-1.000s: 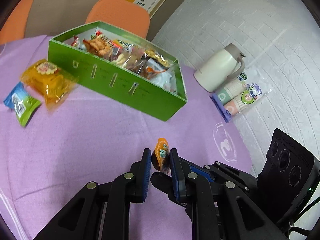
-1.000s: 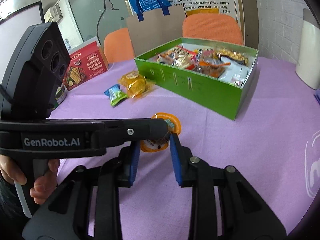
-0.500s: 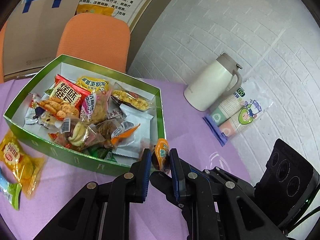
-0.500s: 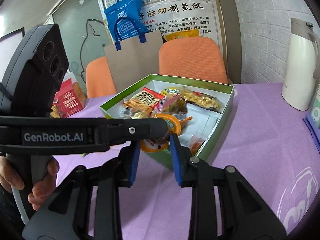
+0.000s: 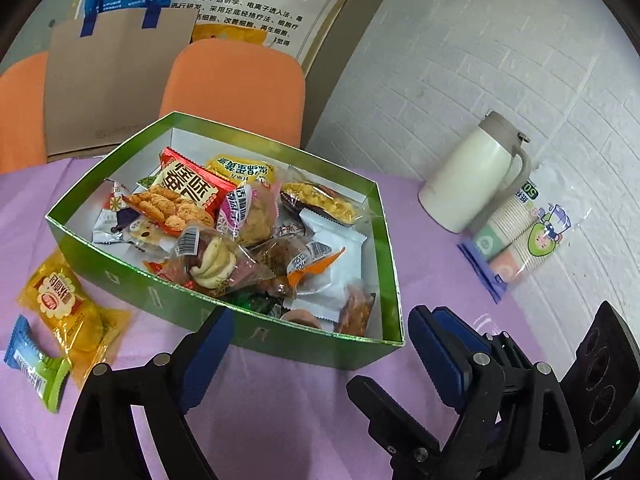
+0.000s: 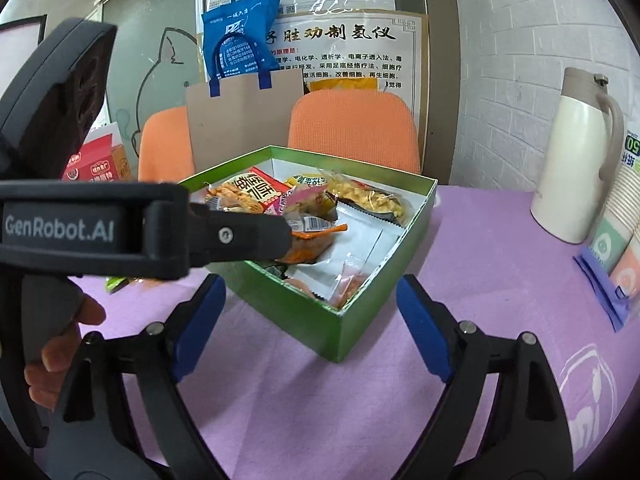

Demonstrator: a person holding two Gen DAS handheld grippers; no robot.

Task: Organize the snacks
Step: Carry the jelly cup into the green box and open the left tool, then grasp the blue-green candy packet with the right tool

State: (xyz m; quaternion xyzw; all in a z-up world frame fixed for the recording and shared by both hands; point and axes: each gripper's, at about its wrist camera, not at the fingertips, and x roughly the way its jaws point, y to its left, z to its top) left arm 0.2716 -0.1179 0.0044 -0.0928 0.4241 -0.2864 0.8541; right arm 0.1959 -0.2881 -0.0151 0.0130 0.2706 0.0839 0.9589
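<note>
- While both tools hang over the purple tablecloth (image 5: 304,400), we log the left gripper (image 5: 320,340) spread wide, empty.
- We log the right gripper (image 6: 310,308) likewise released.
- We count mixed wrapped snacks (image 5: 240,232) inside the green cardboard box (image 5: 304,344).
- We note a yellow snack packet (image 5: 64,308) and a blue-green candy (image 5: 34,364) left of the box, on the cloth.

Glossy plastic snack wrappers (image 5: 256,236) fill a shiny green cardboard box (image 5: 280,340).

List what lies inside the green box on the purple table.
The green box holds a heap of wrapped snacks: a red packet, a yellow packet, white sachets. The lower layers and box floor are mostly covered.
</note>
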